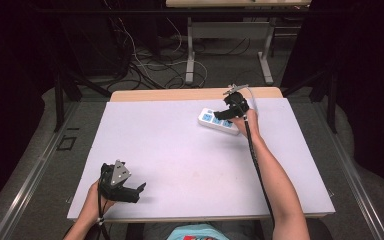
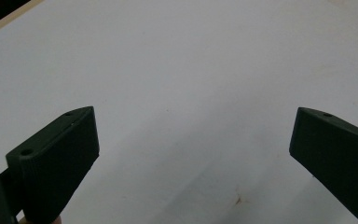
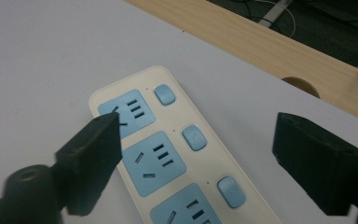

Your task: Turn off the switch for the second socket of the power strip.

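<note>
My right gripper (image 1: 228,111) hovers over the white power strip (image 3: 177,154) at the table's far right, jaws spread wide around it without touching. The strip is smooth plastic with rounded corners, blue socket faces and blue rocker buttons (one per socket). My left gripper (image 1: 130,192) rests open on the matte white tabletop (image 1: 180,150), near its front edge.

No readable text, label, brand or number shows on anything here.
</note>
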Motion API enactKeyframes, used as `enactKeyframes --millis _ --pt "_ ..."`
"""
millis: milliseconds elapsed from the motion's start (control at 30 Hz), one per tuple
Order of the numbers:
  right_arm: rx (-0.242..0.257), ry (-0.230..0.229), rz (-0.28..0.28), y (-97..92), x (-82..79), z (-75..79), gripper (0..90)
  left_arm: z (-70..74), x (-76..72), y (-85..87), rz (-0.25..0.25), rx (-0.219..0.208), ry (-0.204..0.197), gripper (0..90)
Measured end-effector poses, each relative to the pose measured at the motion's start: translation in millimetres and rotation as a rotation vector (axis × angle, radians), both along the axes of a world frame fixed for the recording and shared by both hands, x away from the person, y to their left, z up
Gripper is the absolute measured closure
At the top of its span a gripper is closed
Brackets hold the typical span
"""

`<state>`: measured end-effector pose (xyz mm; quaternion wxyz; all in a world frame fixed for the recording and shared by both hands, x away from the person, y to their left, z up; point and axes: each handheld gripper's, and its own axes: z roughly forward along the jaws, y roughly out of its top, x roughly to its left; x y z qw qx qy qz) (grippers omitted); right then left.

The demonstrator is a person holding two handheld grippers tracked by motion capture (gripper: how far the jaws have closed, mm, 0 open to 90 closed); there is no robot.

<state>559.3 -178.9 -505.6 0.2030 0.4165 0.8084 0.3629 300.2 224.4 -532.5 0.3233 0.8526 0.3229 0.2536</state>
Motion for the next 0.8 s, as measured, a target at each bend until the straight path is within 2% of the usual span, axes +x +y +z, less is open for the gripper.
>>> enactKeyframes --millis 100,133,267,533,800 --pt "0.031 0.011 0.013 -2.6 -0.8 2.1 1.5 0.1 0.0 0.1 0.001 0.001 -0.002 1.0" --pt "0.039 0.019 0.02 -2.9 -1.6 2.9 0.0 0.3 0.0 0.4 0.0 0.002 -0.002 1.0" --pt "0.078 0.018 0.04 -4.9 -4.8 6.3 0.0 -0.2 -0.1 0.2 -0.001 0.001 -0.007 1.0" --pt "0.095 0.014 0.067 -6.8 -14.5 12.0 0.0 -0.8 -0.5 0.2 -0.002 -0.004 -0.006 1.0" --pt "0.121 0.006 0.101 -15.6 -35.1 18.4 0.0 0.1 -1.0 0.3 -0.004 0.006 0.001 1.0"
